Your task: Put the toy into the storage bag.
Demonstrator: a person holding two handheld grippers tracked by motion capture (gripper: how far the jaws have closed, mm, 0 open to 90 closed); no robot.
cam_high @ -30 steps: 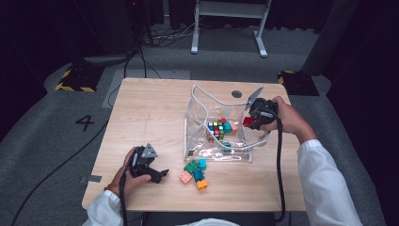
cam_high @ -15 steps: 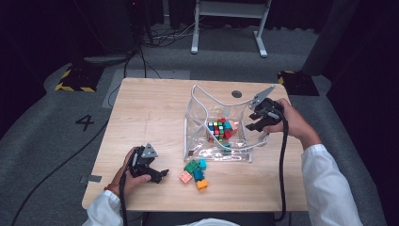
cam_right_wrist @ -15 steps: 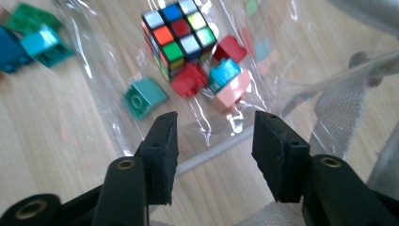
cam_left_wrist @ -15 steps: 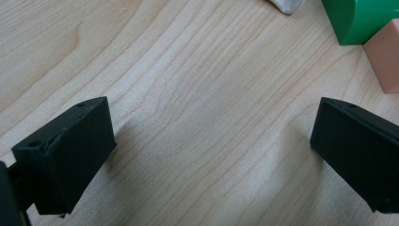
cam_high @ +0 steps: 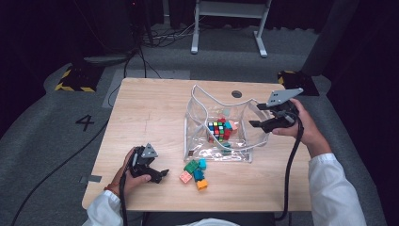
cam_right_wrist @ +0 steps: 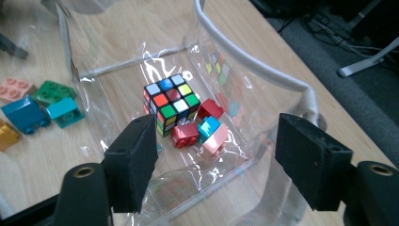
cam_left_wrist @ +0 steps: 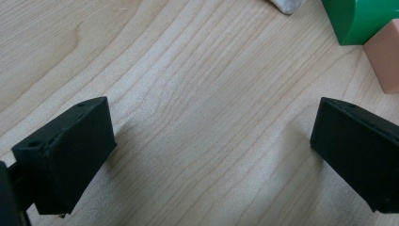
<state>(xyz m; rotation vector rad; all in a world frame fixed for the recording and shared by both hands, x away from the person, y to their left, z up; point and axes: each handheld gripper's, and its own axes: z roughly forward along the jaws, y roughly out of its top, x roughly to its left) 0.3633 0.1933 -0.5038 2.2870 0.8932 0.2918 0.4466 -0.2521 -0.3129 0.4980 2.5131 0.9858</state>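
High view — clear plastic bag (cam_high: pixel 221 129) stands open mid-table, white-trimmed rim and handles up; a puzzle cube (cam_high: pixel 217 130) and a few bricks show through its wall. Loose bricks (cam_high: pixel 194 172) lie just in front of it. Right gripper (cam_high: pixel 258 117) hangs at the bag's right rim, jaws just opened, nothing between them. Left gripper (cam_high: pixel 162 175) rests low near the loose bricks.

Left gripper view — jaws wide apart over bare table (cam_left_wrist: pixel 197 94), empty.

Right gripper view — cube (cam_right_wrist: pixel 171 102) beside red, blue and pink bricks on the bag floor.
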